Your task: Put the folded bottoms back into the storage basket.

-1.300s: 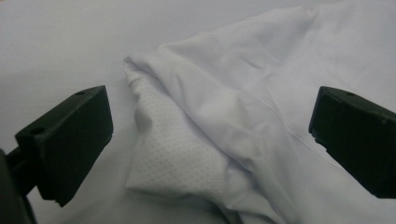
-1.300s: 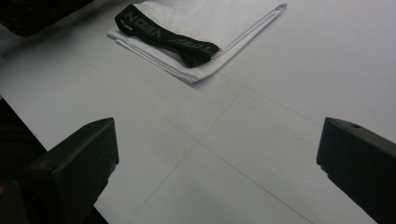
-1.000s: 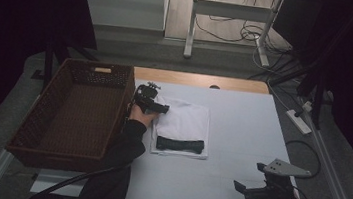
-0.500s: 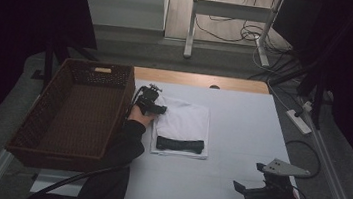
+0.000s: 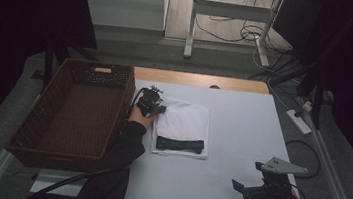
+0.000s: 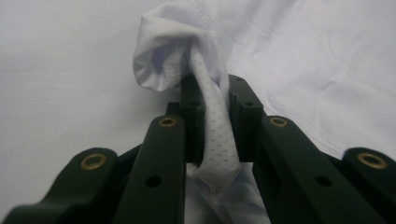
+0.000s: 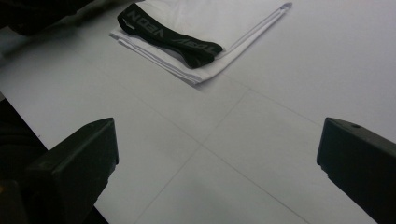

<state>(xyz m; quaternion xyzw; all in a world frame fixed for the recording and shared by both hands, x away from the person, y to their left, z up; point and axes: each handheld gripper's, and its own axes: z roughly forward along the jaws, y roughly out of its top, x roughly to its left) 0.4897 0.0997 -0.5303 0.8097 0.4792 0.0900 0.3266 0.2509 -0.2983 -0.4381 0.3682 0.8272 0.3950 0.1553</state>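
Left gripper (image 5: 159, 109) just closed, pinching white garment (image 6: 210, 140)

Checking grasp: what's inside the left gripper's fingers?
A bunched fold of the white garment, pinched between the left gripper fingers. How many layers are caught is hidden inside the fold.

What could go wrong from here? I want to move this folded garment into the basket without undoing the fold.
1. The left hand-held gripper, whose jaws have just been closing, pinches one bunched corner of the white folded garment; lifting by it alone would likely unfold it.
2. The right hand-held gripper stands open, apart from the garment, giving no support.
3. The wicker basket wall rises beside the grip; trailing cloth may snag.
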